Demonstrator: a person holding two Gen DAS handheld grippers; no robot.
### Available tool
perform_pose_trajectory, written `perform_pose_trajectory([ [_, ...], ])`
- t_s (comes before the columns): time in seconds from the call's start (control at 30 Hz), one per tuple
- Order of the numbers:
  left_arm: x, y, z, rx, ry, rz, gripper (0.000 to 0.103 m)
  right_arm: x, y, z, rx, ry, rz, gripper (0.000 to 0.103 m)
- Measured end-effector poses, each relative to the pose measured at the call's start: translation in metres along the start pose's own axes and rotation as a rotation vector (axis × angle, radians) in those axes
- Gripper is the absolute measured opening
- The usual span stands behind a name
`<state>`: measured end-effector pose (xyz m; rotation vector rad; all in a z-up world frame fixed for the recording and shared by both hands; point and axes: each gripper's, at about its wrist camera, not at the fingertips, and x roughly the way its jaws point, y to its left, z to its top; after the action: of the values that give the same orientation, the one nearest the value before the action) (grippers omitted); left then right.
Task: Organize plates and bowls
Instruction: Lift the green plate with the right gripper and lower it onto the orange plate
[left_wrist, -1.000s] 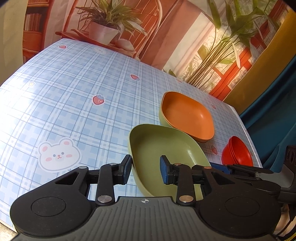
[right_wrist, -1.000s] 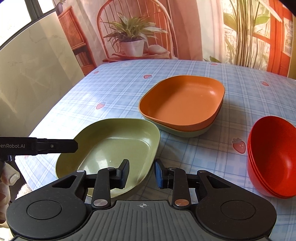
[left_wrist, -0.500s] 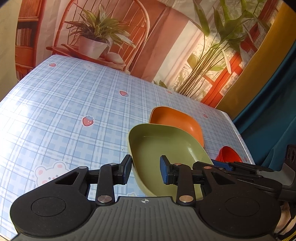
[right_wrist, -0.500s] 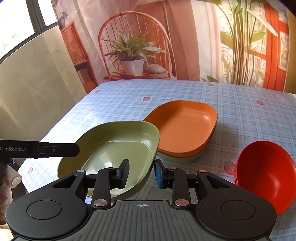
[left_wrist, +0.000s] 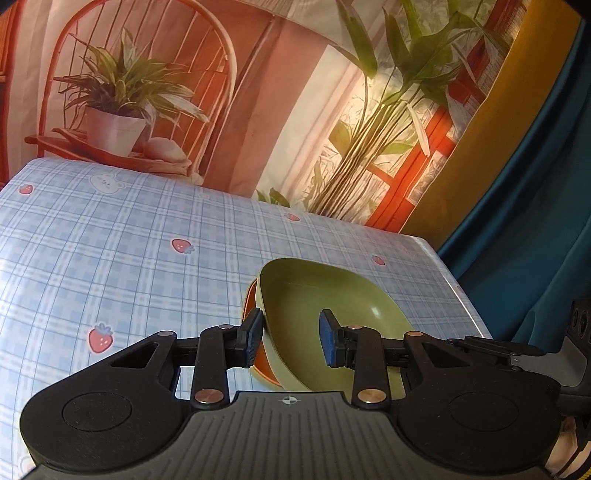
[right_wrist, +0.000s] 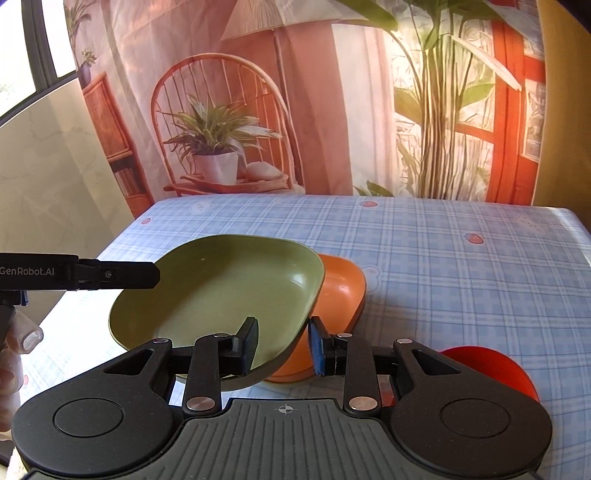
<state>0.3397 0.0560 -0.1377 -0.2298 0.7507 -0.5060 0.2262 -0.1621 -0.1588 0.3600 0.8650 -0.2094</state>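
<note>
We are holding a shallow olive-green plastic plate (right_wrist: 221, 291) with rounded corners between our two grippers, above a table covered in a blue plaid cloth (right_wrist: 461, 288) printed with strawberries and bears. In the right wrist view, the right gripper (right_wrist: 282, 341) is pinching the plate's near rim, one black finger inside the dish and the blue-padded finger (right_wrist: 317, 345) outside it. The left gripper (left_wrist: 291, 338) is doing the same on the opposite side: in its own view its left finger is lying against the outer wall and its right finger is sitting over the green interior (left_wrist: 317, 314), so both grippers are narrowed onto the rim rather than spread. From the right wrist view, the left gripper's long black arm (right_wrist: 81, 275) is reaching in to the plate's far-left edge.

The green plate is hanging tilted and partly overlapping a matching orange plastic plate (right_wrist: 340, 291) lying on the cloth behind and beneath it; whether the two are touching we cannot tell. A stack of red plastic bowls (right_wrist: 491, 373) is sitting near the right gripper, mostly hidden by its body. A printed backdrop of a wicker chair and potted plants (right_wrist: 218, 147) is hanging behind the table.
</note>
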Motion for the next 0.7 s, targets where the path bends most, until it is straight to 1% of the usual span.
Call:
perform_pose_trajectory([
  [0.2, 0.033, -0.008, 0.012, 0.082, 0.021, 0.014, 0.034, 0.017, -0.013, 0.007, -0.006, 0.001, -0.047, 0.027],
  [0.37, 0.053, -0.013, 0.011, 0.16, 0.043, 0.06, 0.034, 0.03, -0.016, 0.006, 0.002, 0.016, -0.072, 0.027],
  [0.7, 0.072, -0.005, 0.008, 0.21, 0.073, 0.093, 0.034, 0.039, -0.009, 0.002, -0.043, 0.036, -0.095, 0.027],
])
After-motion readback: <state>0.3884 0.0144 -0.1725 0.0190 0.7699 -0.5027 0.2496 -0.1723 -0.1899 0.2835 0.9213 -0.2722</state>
